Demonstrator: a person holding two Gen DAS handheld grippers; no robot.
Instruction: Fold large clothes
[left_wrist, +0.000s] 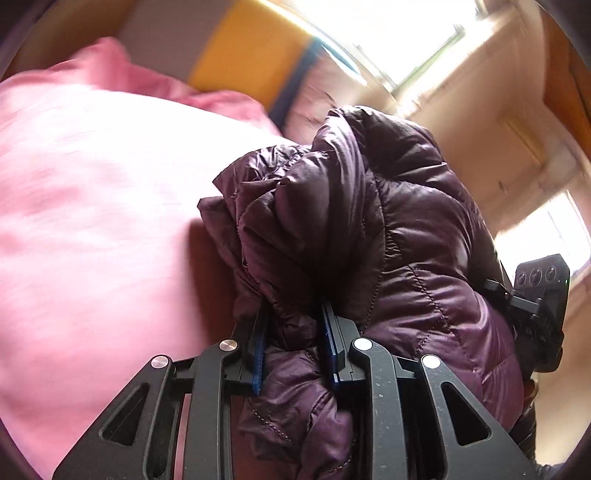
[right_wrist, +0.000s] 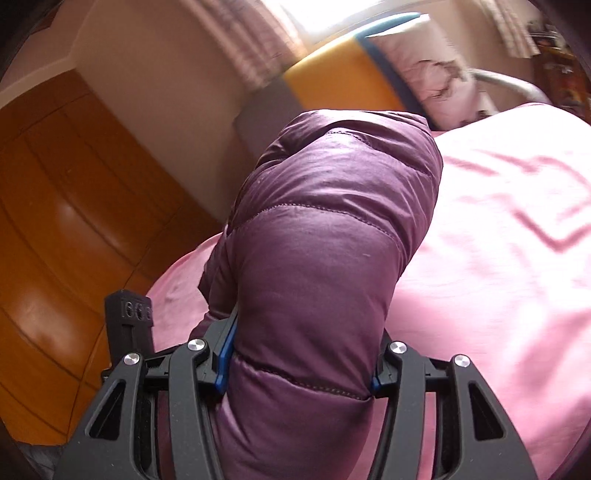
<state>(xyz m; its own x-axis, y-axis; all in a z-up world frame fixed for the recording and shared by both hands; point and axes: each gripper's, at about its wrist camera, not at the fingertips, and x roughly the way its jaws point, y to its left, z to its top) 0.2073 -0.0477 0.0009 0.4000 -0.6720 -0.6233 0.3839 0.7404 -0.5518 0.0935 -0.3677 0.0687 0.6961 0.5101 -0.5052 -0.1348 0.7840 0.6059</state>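
Note:
A dark purple quilted puffer jacket (left_wrist: 369, 229) hangs bunched in the air above a pink bed sheet (left_wrist: 92, 221). My left gripper (left_wrist: 295, 325) is shut on a thick fold of the jacket between its blue pads. In the right wrist view the jacket (right_wrist: 325, 240) fills the middle, and my right gripper (right_wrist: 301, 354) is shut on a wide padded section of it. The fingertips of both grippers are hidden in the fabric. The other gripper's black body shows at the right edge of the left wrist view (left_wrist: 539, 295) and at the lower left of the right wrist view (right_wrist: 129, 325).
The pink sheet (right_wrist: 498, 240) covers the bed below. A yellow and blue cushion (left_wrist: 251, 55) and a patterned pillow (right_wrist: 436, 81) lie at the bed's head. A wooden wardrobe (right_wrist: 66, 221) stands beside the bed. Bright windows (left_wrist: 399, 33) are behind.

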